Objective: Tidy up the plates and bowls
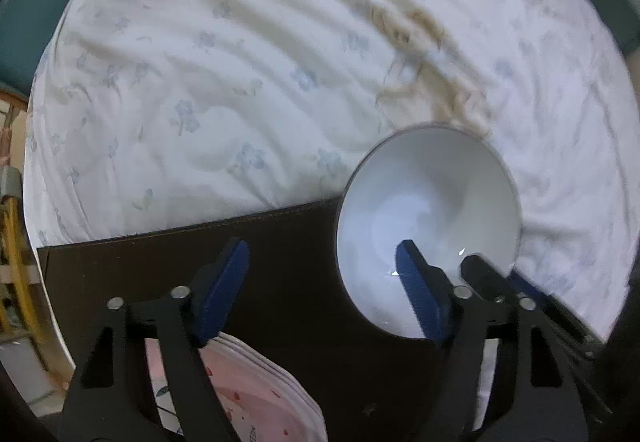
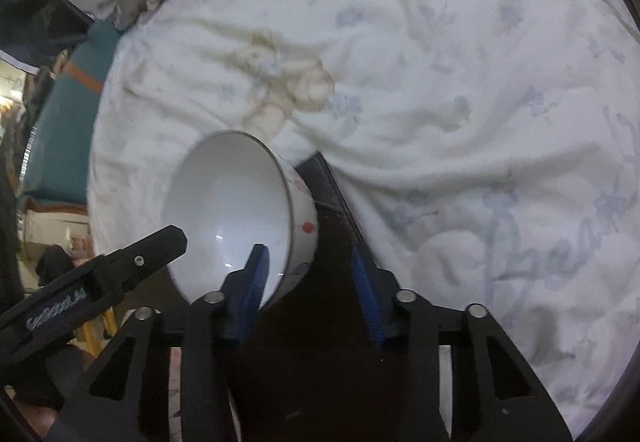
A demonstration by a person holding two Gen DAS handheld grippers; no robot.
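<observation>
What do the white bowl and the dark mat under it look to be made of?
White bowl: probably glazed ceramic, given the glossy white inside with sharp highlights, a thin darker rim and painted red spots outside. Dark mat: looks like leather or an imitation, matte dark brown with a stitched seam along its edge; which of the two is unclear.

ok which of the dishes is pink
The plates, stacked on the dark mat: the top one is pink with small prints. The bowl at the mat's corner is plain white inside.

A rumpled white bedsheet (image 1: pixel 240 81) with pale blue flowers and brownish stains covers the bed, a dark mat (image 1: pixel 288 266) lying on it.
</observation>
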